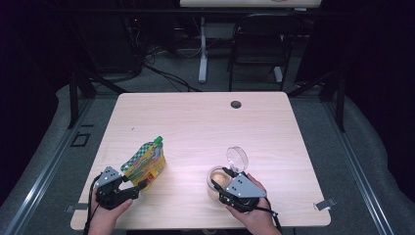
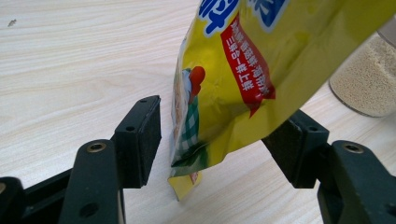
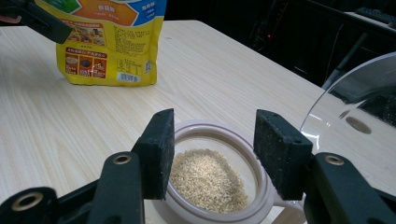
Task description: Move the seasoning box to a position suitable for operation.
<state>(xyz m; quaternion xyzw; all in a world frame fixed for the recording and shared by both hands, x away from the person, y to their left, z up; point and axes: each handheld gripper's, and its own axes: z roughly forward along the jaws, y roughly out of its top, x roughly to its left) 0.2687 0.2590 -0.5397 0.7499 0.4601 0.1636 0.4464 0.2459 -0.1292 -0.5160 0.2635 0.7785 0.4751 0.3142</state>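
My left gripper point(image 1: 131, 187) open, jaws straddling bottom corner of yellow pouch point(image 1: 145, 163) standing on desk point(image 1: 195, 122) — not clamped. My right gripper point(image 1: 226, 182) open over grain jar point(image 1: 216, 180), clear lid point(image 1: 237, 158) flipped up behind.

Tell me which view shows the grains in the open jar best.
The right gripper view: it looks straight down into the jar, so the tan grains show between the right gripper jaws. The left gripper view catches them through the jar's side wall, behind the yellow pouch. The high view shows a small tan patch.
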